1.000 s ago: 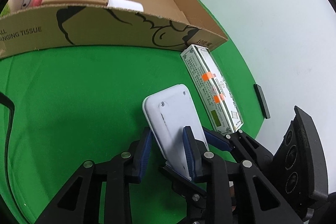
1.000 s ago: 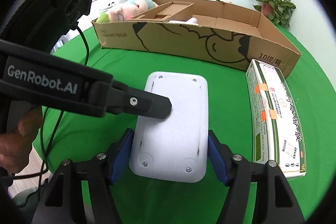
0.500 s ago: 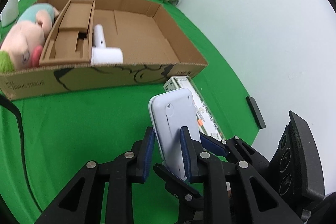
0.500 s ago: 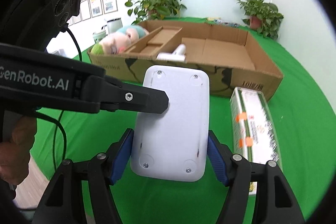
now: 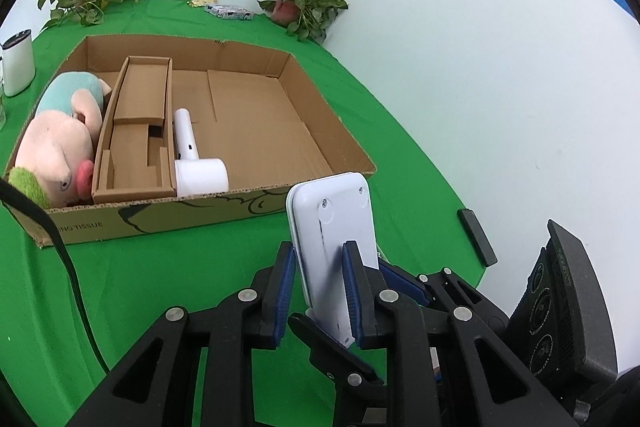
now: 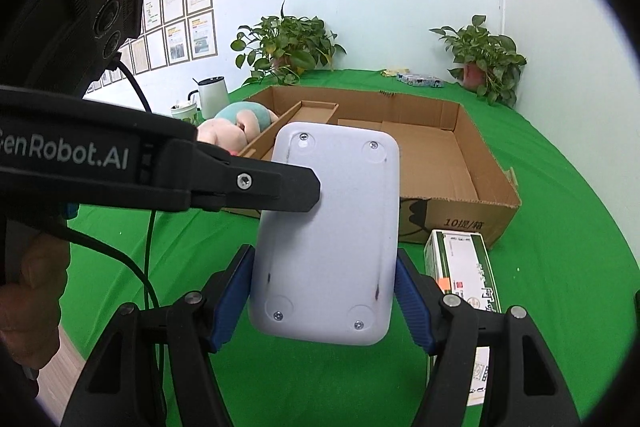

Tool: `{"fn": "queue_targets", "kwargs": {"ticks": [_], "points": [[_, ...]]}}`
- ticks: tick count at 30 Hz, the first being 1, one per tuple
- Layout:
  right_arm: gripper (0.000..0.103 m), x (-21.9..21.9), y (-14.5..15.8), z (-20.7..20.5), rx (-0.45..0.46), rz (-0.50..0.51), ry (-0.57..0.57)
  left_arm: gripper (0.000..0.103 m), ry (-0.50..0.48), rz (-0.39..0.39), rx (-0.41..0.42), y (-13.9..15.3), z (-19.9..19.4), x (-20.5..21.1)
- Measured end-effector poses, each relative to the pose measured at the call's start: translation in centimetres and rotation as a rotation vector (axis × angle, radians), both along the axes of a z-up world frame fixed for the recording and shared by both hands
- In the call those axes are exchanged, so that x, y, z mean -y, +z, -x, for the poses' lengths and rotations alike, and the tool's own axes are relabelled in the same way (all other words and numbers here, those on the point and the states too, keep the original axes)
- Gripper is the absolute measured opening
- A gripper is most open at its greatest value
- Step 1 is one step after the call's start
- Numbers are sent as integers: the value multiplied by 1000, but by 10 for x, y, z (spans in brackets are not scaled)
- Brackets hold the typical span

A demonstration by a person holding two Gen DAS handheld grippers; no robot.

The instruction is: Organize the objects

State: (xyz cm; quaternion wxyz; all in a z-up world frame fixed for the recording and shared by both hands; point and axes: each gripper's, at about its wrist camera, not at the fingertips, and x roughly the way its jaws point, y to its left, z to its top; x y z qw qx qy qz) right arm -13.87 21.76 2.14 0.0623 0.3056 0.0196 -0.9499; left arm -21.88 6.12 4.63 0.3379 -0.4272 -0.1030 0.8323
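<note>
A flat white device [image 6: 332, 227], underside with screws facing the right wrist camera, hangs in the air above the green cloth, gripped from two sides. My left gripper [image 5: 320, 279] is shut on its thin edge; one of its black fingers [image 6: 280, 183] presses on the device's face in the right wrist view. My right gripper [image 6: 324, 295] is shut across the device's width, blue pads against both long sides. In the left wrist view the device [image 5: 332, 219] stands upright between the pads. Beyond it lies the open cardboard box [image 5: 160, 215].
The box holds a plush toy [image 5: 60, 139], a cardboard insert [image 5: 136, 131] and a white hair dryer [image 5: 196, 163]. A green-and-white carton [image 6: 464, 267] lies by the box's near right corner. A black bar [image 5: 476, 239] sits at the table edge. Plants [image 6: 288, 47] and a white kettle [image 6: 212, 95] stand behind.
Both grippers have risen with the white device, lifting it off the cloth. The box now sits lower in both views and its inside shows.
</note>
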Motion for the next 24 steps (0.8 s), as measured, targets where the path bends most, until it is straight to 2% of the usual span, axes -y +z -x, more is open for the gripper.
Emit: {"fn": "queue_targets", "kwargs": {"ticks": [10,24], "points": [[67,-11,31,20,-63,-13,-22,20,-6,-21,-62,39,19,-12],[67,-23,52,69,-56,24,-56,19,-4,-13,-64,77,72,-28]]}}
